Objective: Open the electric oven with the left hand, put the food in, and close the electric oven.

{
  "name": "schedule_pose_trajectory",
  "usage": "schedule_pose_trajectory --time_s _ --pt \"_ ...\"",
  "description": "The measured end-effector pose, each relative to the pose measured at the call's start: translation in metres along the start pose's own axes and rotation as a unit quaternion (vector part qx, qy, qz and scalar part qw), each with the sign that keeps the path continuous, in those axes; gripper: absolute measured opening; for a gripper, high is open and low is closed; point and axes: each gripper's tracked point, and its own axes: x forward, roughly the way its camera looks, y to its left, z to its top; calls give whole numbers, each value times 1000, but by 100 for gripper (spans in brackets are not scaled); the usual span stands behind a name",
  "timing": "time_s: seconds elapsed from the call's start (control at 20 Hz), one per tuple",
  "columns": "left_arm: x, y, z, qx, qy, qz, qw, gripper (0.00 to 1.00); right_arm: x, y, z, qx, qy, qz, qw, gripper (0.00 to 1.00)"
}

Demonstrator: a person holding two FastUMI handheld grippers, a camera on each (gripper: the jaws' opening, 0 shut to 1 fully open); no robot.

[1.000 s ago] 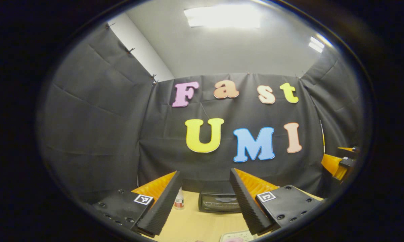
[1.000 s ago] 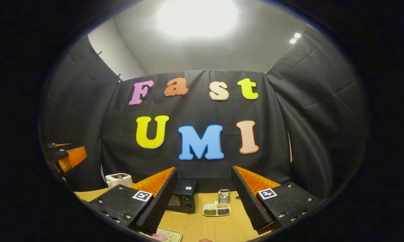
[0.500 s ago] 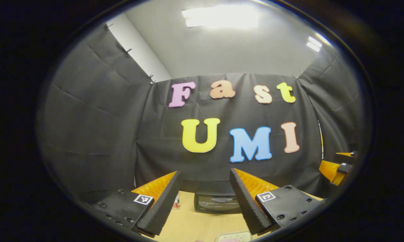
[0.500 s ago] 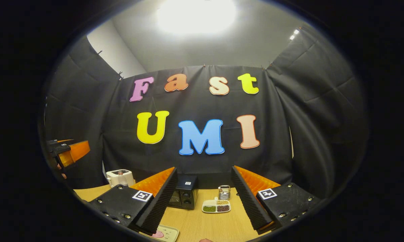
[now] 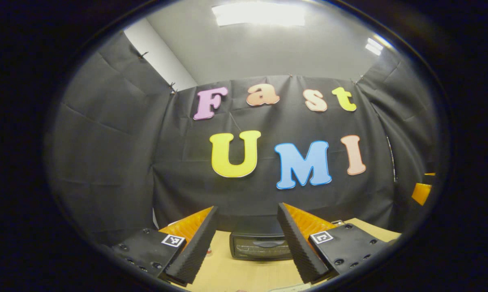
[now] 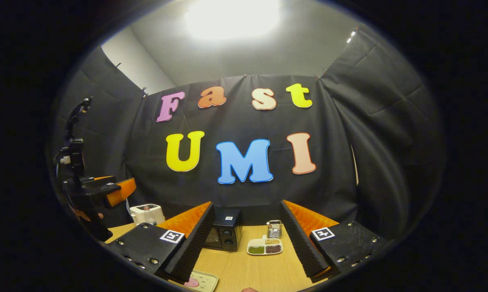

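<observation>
Left gripper [image 5: 247, 243] raised above the wooden table [image 5: 227, 273], fingers spread wide, nothing between them. Straight ahead between those fingers, the electric oven [image 5: 260, 246] on the table against the booth wall, door shut, right end hidden behind the right finger. Beside the left finger, a sliver of a small bottle [image 5: 208, 252], mostly hidden. Right gripper [image 6: 247, 242] likewise wide apart and holding nothing. In the right gripper view, oven [image 6: 223, 234] partly covered by the left finger, showing 2 knobs; just right of it a divided dish [image 6: 265, 246] of 3 fillings, a small metal holder [image 6: 274, 228] behind. At the bottom edge, a tray [image 6: 201, 281] with something pink, cut off, too little visible to name. Far left, a white appliance [image 6: 145, 213], and the other gripper [image 6: 106, 192] in a hand, jaw spacing impossible to judge from there.
</observation>
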Motion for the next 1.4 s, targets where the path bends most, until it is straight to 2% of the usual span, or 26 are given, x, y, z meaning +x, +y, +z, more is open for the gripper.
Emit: schedule_pose_trajectory --time_s 0.15,0.35,0.5,0.65,0.7,0.8,1.05,1.25,1.3,1.35,1.4 --pt "52 -5 -33 3 20 -24 999 100 4 2 -2 -5 1 -22 1000 98" --pt "110 -19 -79 -3 57 -57 997 98 40 5 -12 -12 17 -55 998 98" --pt "141 -31 -117 -5 82 -78 994 100 44 -3 -18 -24 29 -79 996 98" --pt "163 -46 -163 -6 121 -97 988 97 45 -15 -21 -32 38 -115 992 98" --pt "169 -51 -177 -8 137 -103 985 100 45 -19 -26 -33 45 -126 990 98" --pt "178 -58 -207 -12 165 -113 980 97 42 -24 -32 -36 58 -142 987 98" --pt "192 -68 -260 -7 215 -122 969 100 35 -37 -39 -41 81 -181 979 98" --pt "196 -72 -263 13 206 -119 971 97 35 -40 -31 -53 78 -186 978 99" --pt "199 -72 -260 11 199 -116 973 100 34 -39 -29 -53 77 -186 978 99" --pt "197 -72 -265 10 205 -114 972 97 33 -39 -28 -51 75 -186 978 98" --pt "196 -71 -262 7 201 -112 973 100 33 -39 -27 -51 74 -185 979 99"
